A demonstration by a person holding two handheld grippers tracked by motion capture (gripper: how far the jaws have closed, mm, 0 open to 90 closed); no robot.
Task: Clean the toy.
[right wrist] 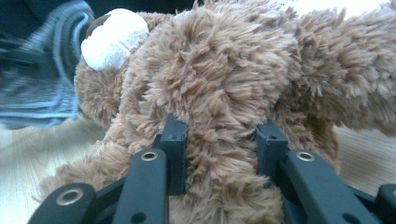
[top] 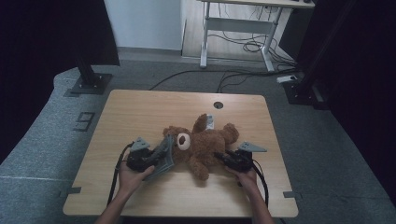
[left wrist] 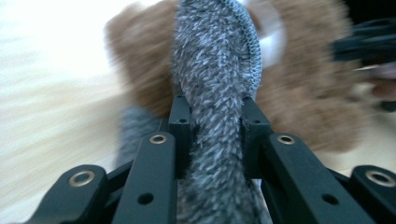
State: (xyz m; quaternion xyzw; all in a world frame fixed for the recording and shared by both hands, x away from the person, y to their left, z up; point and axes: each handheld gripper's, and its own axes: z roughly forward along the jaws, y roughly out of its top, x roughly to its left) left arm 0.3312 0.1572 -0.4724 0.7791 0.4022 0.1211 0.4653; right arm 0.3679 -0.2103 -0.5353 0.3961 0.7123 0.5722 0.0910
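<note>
A: Two grippers are working at once on the wooden table [top: 140,112]. The left gripper [top: 156,156] is clamping a fold of grey fuzzy cloth [left wrist: 212,93]; in the left gripper view the cloth is running up between both black jaws, squeezed narrow where they are pinching it, with a knitted ribbed edge showing at its upper right.

B: And where is the brown teddy bear [top: 203,142] sitting relative to that gripper?

A: Just beyond the jaw tips, directly behind the cloth. The bear is blurring out in that view, its white muzzle [left wrist: 273,39] showing above and to the right of the held fold. From the high view, the cloth is lying against the bear's head, on the gripper's far side.

B: The right gripper [top: 224,158]?

A: It is clenching a thick tuft of the bear itself. In the right gripper view brown fur is bulging between and over the jaws, which are standing fairly wide around it. The muzzle is showing up and to the left of the jaws, and the grey cloth is lying farther left still, past the head.

B: How is the bear lying?

A: Sprawled flat on the table between the two grippers, limbs spreading outward. A hand [top: 133,177] is holding each gripper from the near edge.
</note>
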